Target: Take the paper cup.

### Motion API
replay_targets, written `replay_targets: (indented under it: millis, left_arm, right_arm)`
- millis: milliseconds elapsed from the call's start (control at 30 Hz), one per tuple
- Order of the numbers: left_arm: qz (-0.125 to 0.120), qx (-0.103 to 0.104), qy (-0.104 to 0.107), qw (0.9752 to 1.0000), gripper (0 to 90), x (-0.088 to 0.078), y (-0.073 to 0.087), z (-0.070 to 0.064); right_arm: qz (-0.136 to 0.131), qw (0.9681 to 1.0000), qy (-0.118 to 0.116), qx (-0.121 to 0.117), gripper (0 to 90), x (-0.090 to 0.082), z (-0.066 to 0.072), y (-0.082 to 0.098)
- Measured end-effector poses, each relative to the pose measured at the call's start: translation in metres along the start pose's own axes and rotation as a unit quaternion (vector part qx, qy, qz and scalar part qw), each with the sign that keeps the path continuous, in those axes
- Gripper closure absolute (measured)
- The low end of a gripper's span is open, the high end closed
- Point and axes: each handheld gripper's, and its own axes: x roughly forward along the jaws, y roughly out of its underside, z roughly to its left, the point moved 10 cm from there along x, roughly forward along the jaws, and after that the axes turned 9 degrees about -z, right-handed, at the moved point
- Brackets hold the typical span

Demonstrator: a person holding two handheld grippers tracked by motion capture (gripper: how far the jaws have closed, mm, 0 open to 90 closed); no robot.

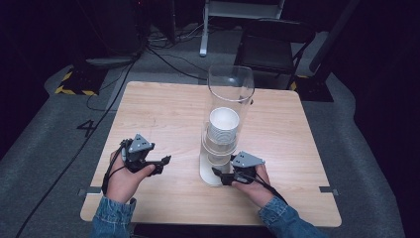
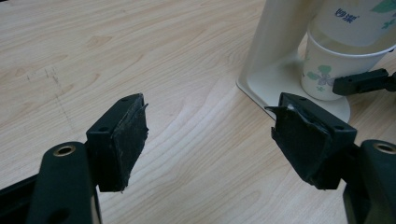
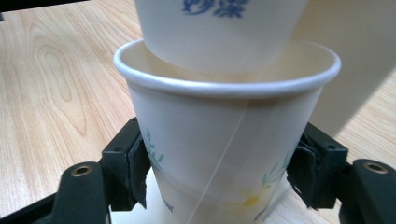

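High view: a clear tube dispenser stands upright on the wooden bench, its long axis vertical, with a stack of paper cups inside, rims facing up. The right hand-held gripper lies level at the foot of the dispenser, jaws pointing toward the base, where the lowest cup sits just ahead of its body. The left hand-held gripper rests well to the left of the dispenser, jaws pointing right toward it and holding nothing. Left gripper view: the left hand-held gripper stands wide open, with bare bench between the two pads. Ahead of it and to the right stands the cream dispenser base, and the bottom paper cup sits upright beneath the stack; one black jaw of the right hand-held gripper touches the side of that cup. Right gripper view: the right hand-held gripper is closed on the bottom paper cup, one pad pressing each side of the lower wall. The cup stands upright between the jaws, axis vertical, open rim up, narrow end down. The next cup of the stack hangs directly above, its bottom nested inside the gripped cup's mouth.
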Motion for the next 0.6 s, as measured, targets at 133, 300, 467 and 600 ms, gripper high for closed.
replay_targets:
  millis: [133, 300, 467, 600]
  left_arm:
    - [0.003, 0.008, 0.006, 0.9999, 26.1, 0.007, -0.003, -0.001]
    - [0.001, 0.007, 0.013, 0.9999, 26.0, 0.013, -0.007, -0.004]
    - [0.002, 0.008, 0.021, 0.9998, 25.8, 0.018, -0.009, -0.006]
    - [0.0, 0.01, 0.02, 0.9997, 25.7, 0.02, -0.011, -0.006]
  right_arm:
    - [0.002, 0.9999, 0.011, 0.005, 30.8, -0.007, -0.006, 0.003]
    - [0.0, 0.9998, 0.018, 0.003, 30.8, -0.013, -0.01, 0.004]
    - [0.002, 0.9994, 0.035, 0.004, 30.8, -0.023, -0.021, 0.005]
    - [0.002, 0.999, 0.043, 0.009, 30.7, -0.028, -0.028, 0.006]
